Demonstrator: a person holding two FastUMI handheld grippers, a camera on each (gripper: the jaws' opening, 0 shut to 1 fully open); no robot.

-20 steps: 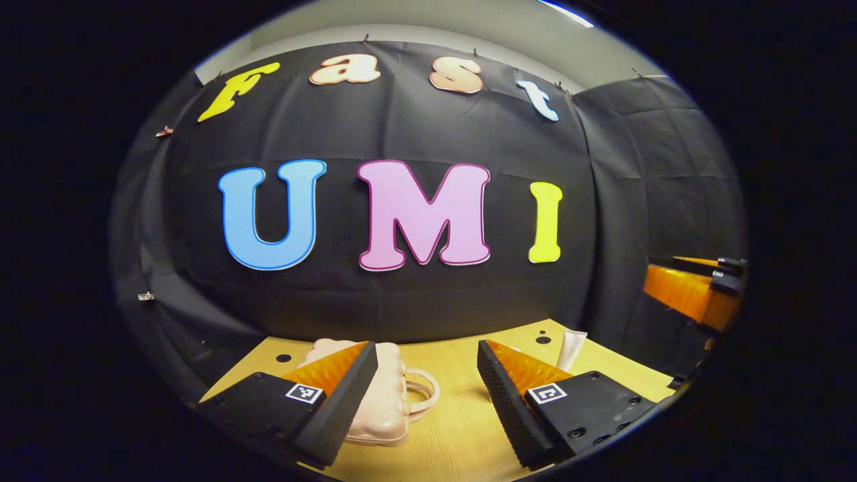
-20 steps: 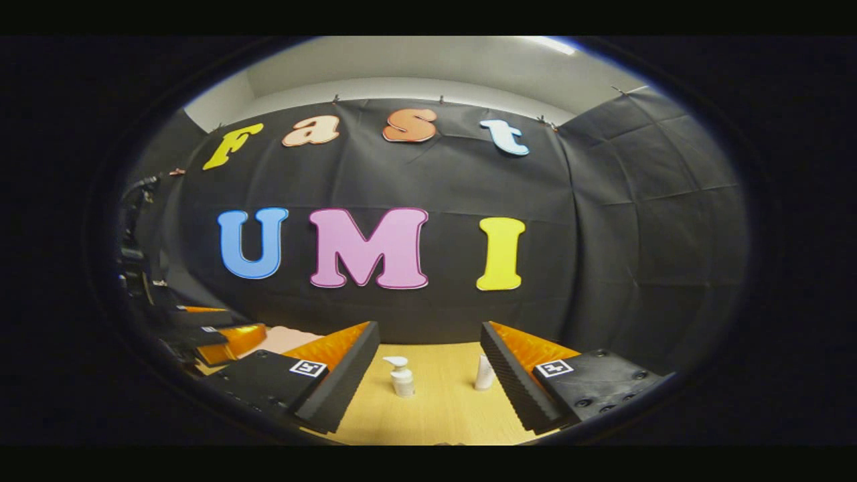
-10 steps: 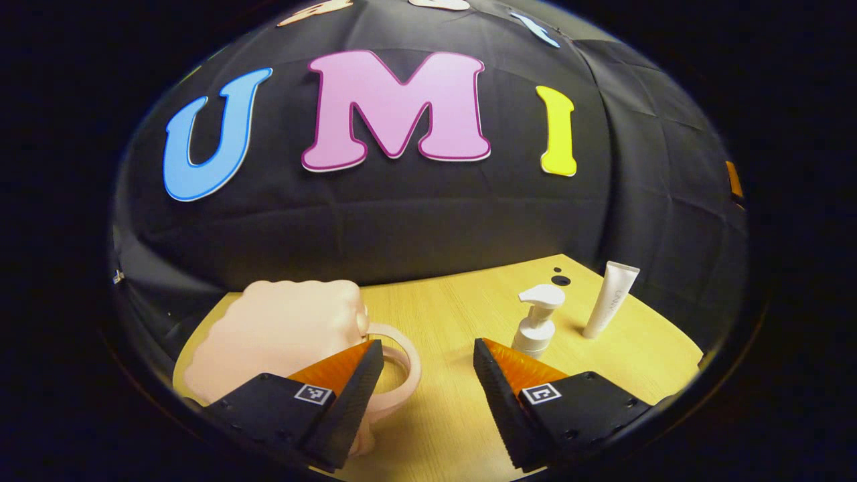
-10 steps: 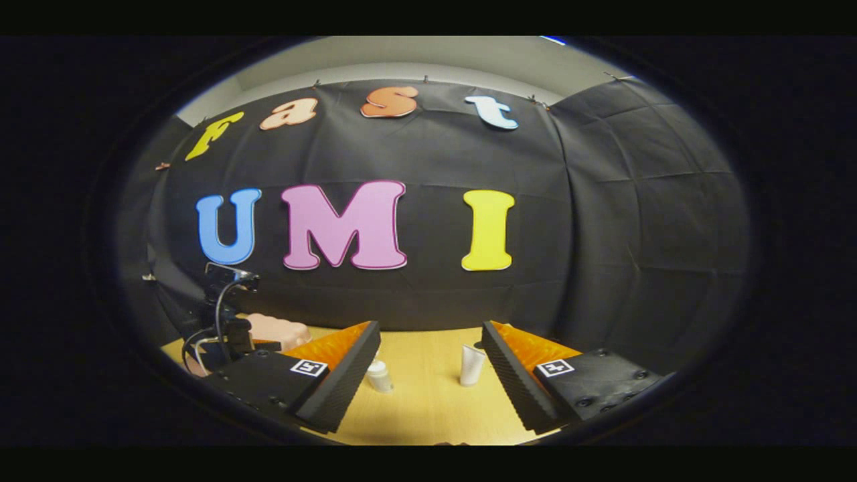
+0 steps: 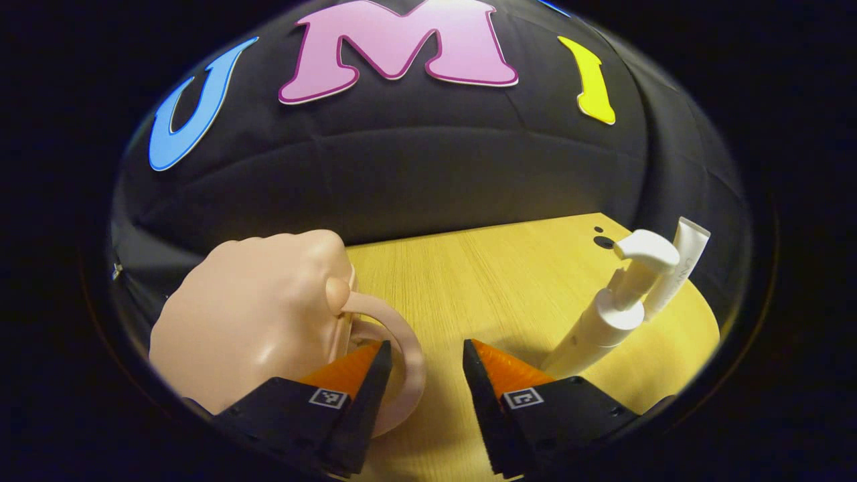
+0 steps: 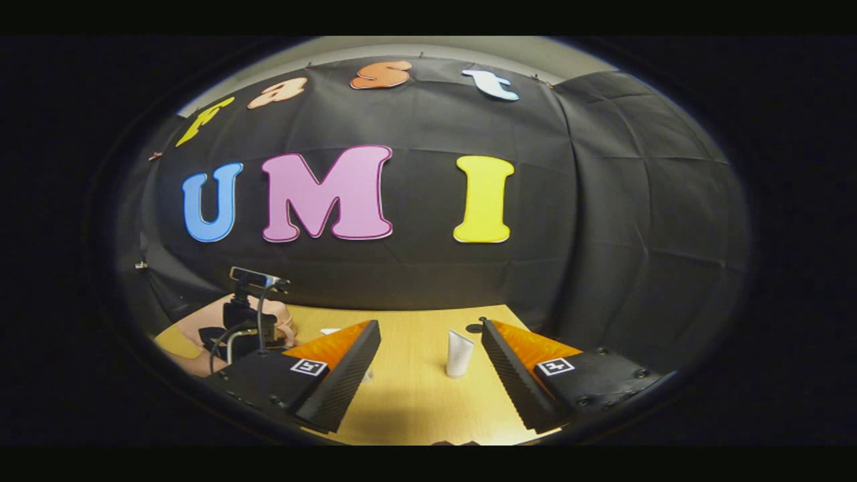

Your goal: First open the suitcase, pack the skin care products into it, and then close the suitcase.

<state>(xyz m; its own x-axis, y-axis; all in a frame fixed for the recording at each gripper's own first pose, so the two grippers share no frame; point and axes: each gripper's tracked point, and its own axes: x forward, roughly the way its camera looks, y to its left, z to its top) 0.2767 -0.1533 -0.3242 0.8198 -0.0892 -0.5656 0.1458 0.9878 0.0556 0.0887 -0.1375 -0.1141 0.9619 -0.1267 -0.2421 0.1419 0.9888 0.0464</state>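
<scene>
Both grippers are standing open, low over the table.

The left gripper (image 5: 420,348) is tilting downward, its two fingers parted with a clear gap between them and nothing pinched; its left finger (image 5: 361,388) is sitting right at the loop handle of the pink case (image 5: 254,321), though contact cannot be told. The right gripper (image 6: 428,348) is pointing more level, its fingers spread wider and gripping nothing. In the right gripper view, the left gripper's body (image 6: 251,321) with its cable is showing off to the left, and part of the hand (image 6: 201,365) holding it is peeking out beneath.
</scene>
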